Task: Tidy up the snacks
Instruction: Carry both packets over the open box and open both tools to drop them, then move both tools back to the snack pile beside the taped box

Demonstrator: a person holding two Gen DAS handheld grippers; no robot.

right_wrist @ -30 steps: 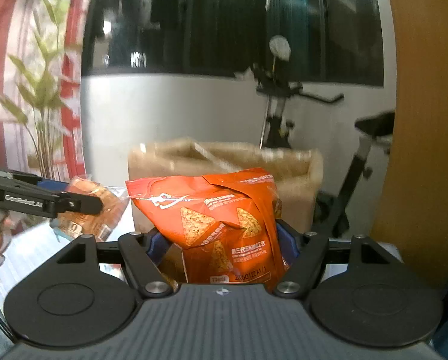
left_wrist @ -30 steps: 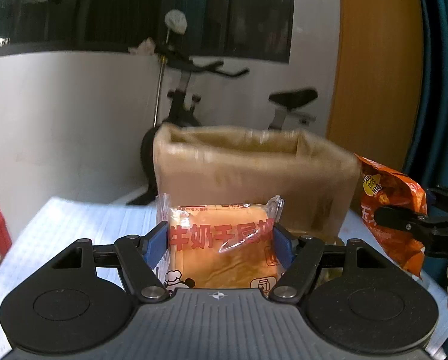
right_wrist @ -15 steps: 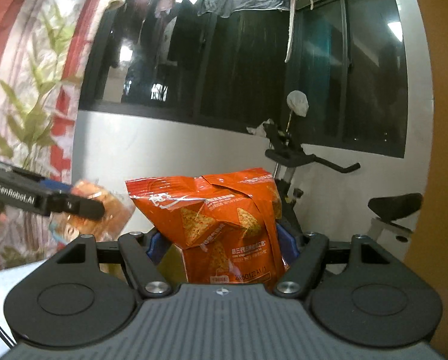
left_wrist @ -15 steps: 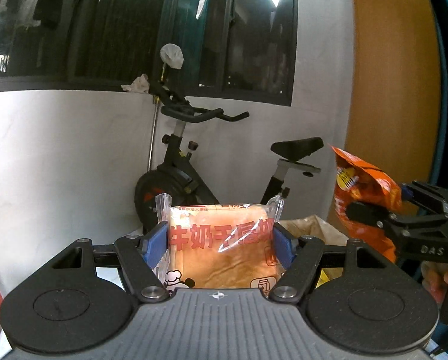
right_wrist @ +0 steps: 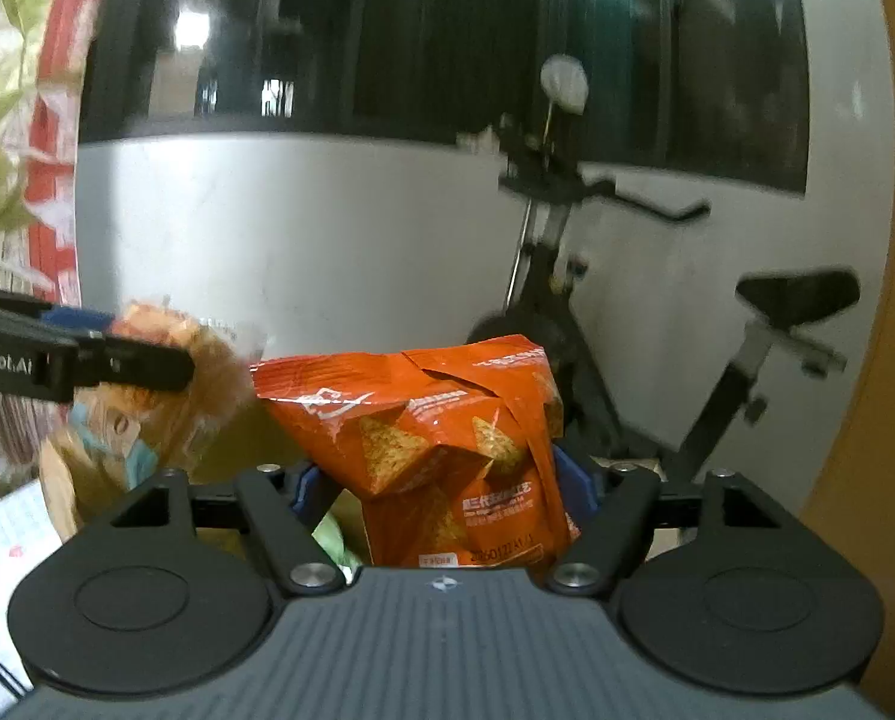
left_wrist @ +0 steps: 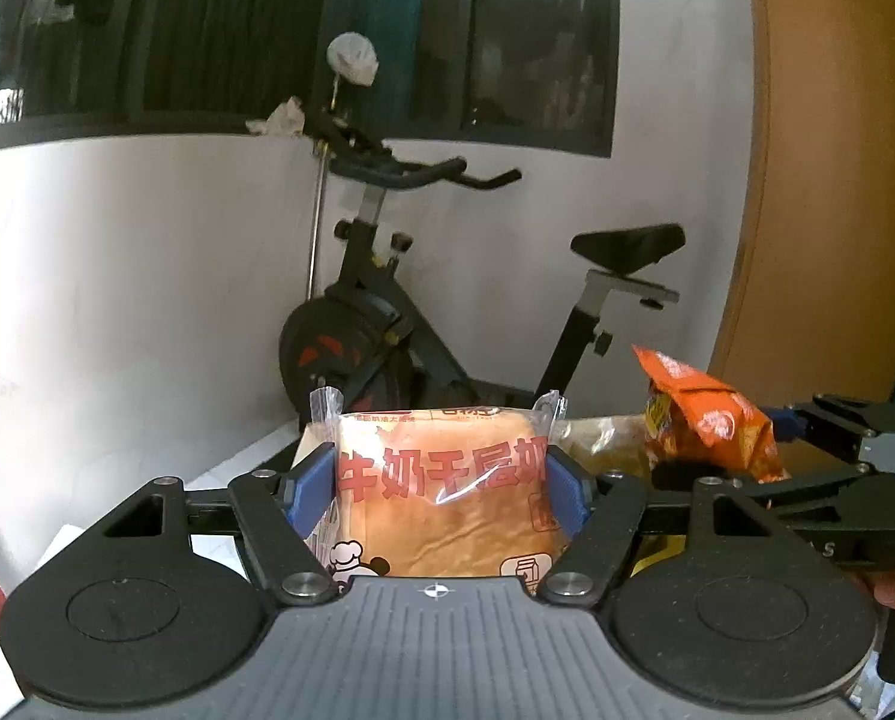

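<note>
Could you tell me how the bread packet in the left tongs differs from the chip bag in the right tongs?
The bread packet has a clear wrapper showing a tan loaf; the chip bag is opaque orange with printed triangular chips. The bread packet keeps a smooth, blocky shape, while the chip bag is creased and crumpled. Both are held off the table, the packet in the left tongs, the bag in the right tongs.

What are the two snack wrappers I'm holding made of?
Bread pack: thin clear plastic film, glossy; the loaf shows through and glare streaks it. Chip bag: opaque orange printed film, shiny, with sharp creases; probably foil-lined plastic, though the lining isn't visible.
</note>
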